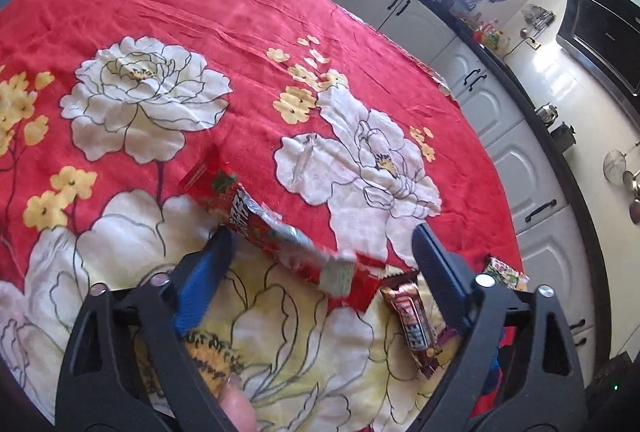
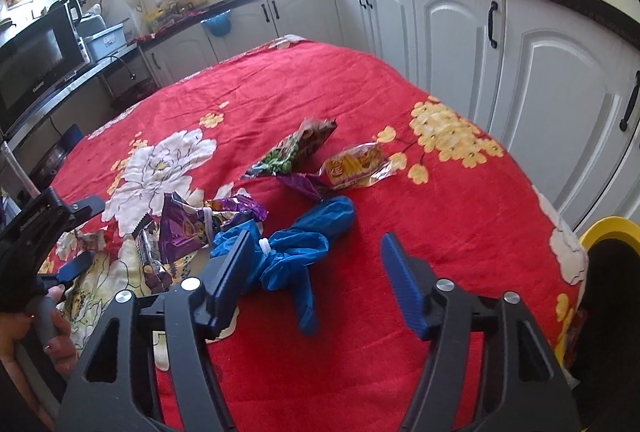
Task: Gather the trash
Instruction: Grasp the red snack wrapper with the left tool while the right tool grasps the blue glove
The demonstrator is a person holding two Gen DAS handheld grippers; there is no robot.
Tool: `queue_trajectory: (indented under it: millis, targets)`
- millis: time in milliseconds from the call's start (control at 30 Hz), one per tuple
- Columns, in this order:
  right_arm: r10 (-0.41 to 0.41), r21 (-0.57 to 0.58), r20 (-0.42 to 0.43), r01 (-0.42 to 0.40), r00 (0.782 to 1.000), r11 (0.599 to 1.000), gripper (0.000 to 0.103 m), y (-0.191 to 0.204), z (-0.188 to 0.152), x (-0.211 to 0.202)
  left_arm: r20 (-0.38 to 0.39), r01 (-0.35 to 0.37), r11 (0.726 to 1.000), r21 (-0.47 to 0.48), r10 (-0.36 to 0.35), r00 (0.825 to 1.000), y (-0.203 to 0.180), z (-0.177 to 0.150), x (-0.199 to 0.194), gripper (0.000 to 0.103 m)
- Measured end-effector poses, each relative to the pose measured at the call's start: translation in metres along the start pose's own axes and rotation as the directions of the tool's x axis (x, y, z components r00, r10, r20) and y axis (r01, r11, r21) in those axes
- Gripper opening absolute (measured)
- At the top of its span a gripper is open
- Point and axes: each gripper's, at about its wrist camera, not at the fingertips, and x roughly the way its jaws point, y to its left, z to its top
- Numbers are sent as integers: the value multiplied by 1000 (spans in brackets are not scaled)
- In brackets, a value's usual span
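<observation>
While both grippers hang over the table's red flowered cloth (image 2: 460,192), their fingers stand apart with nothing pressed between the pads. No earlier view is at hand, so only this stance can be told.

Seen from the left wrist, the left gripper (image 1: 324,244) has a long red snack wrapper (image 1: 276,232) lying slantwise across the gap between its fingers, one end close by the blue-padded left finger (image 1: 208,272), the other short of the right finger; whether the pad touches it cannot be told. A brown bar wrapper (image 1: 416,324) lies just inside the right finger, and a green packet (image 1: 504,272) shows beyond it, toward the table's right edge.

From the right wrist, the right gripper (image 2: 316,252) straddles a crumpled blue glove (image 2: 304,252), which lies against the left finger and clear of the right one. Purple wrappers (image 2: 192,224) lie to the left; a green packet (image 2: 296,148) and a yellow packet (image 2: 356,164) lie farther on, mid-table. A yellow bin rim (image 2: 608,228) shows past the right edge.
</observation>
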Motion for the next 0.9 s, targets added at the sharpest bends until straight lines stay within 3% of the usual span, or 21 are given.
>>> queue_trajectory:
  millis: [200, 333, 433, 567, 900]
  targets:
    - [20, 30, -20, -20, 1000, 999, 55, -2, 1, 11, 6, -28, 999, 22, 28, 1000, 3, 4, 8, 48]
    - [54, 27, -39, -53, 998, 998, 40, 2, -2, 17, 7, -32, 999, 29, 31, 999, 6, 6, 12, 26]
    - [81, 7, -42, -81, 996, 997, 27, 8, -5, 17, 6, -26, 999, 28, 25, 1000, 9, 6, 13, 20]
    - [100, 6, -36, -100, 994, 995, 20, 9, -11, 12, 1, -25, 999, 45, 25, 1000, 8, 6, 12, 14]
    - [121, 19, -19, -121, 992, 993, 12, -3, -27, -11, -2, -12, 996, 85, 12, 1000, 1, 3, 7, 7]
